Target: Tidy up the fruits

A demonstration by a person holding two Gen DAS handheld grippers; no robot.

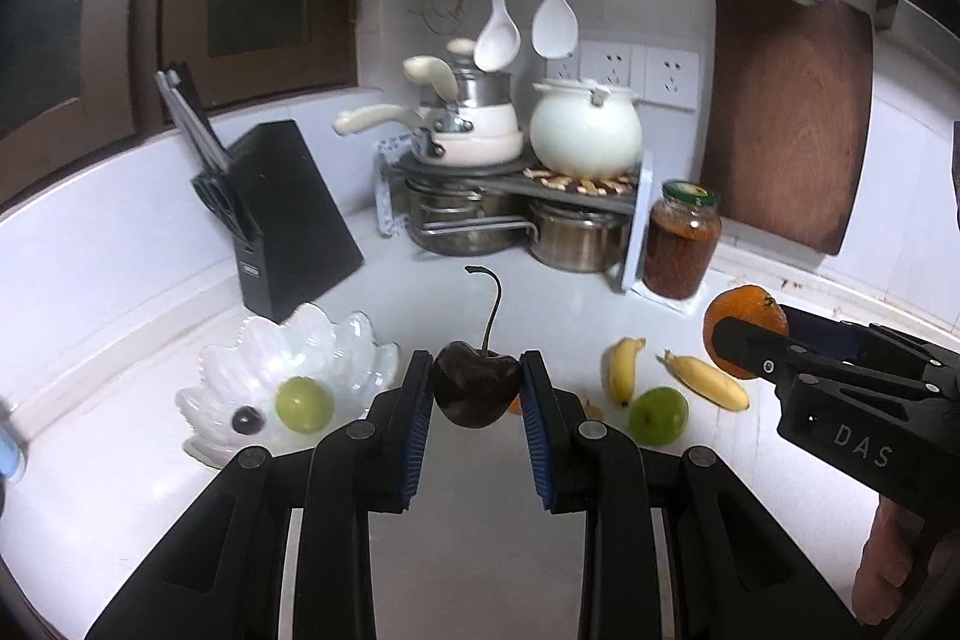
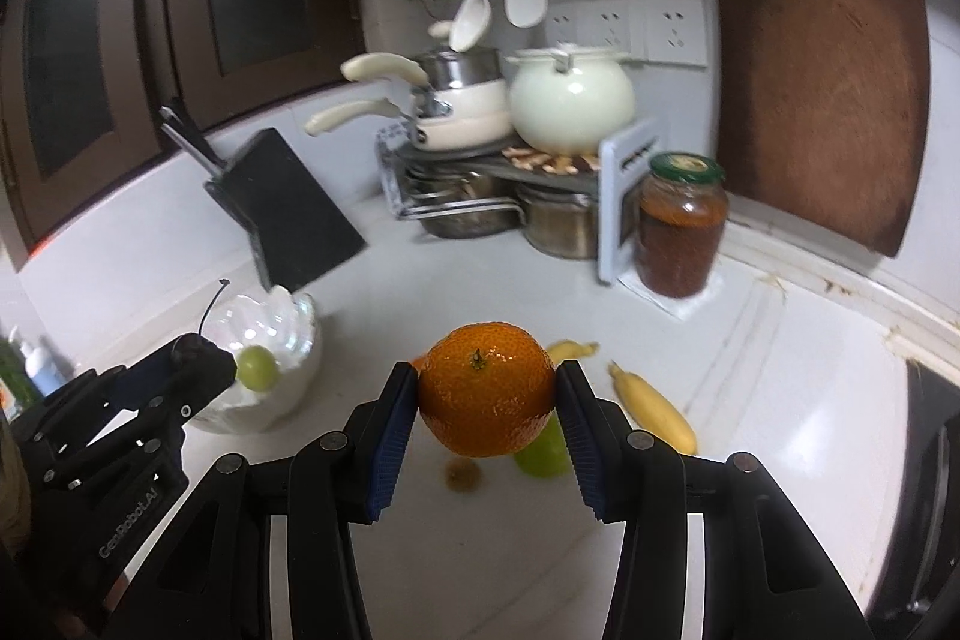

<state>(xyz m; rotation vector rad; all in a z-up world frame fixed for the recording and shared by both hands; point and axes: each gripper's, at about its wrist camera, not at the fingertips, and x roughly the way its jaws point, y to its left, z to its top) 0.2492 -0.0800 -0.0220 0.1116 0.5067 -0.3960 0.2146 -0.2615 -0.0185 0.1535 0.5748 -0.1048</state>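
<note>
My left gripper (image 1: 477, 388) is shut on a dark red cherry (image 1: 476, 391) with a long stem, held above the white counter just right of the shell-shaped white bowl (image 1: 240, 376). The bowl holds a green grape (image 1: 304, 403) and a dark cherry (image 1: 247, 420). My right gripper (image 2: 487, 397) is shut on an orange (image 2: 486, 388), held above the counter. Two small bananas (image 1: 624, 370) (image 1: 711, 381) and a green fruit (image 1: 658, 415) lie on the counter between the grippers. The right gripper also shows in the left wrist view (image 1: 750, 340), the left gripper in the right wrist view (image 2: 198, 361).
A black knife block (image 1: 288, 214) stands behind the bowl. A rack with pots and a white kettle (image 1: 585, 130) fills the corner, with a brown jar (image 1: 681, 244) beside it. A wooden cutting board (image 1: 786, 106) leans on the right wall. A brown smear (image 2: 462, 475) marks the counter.
</note>
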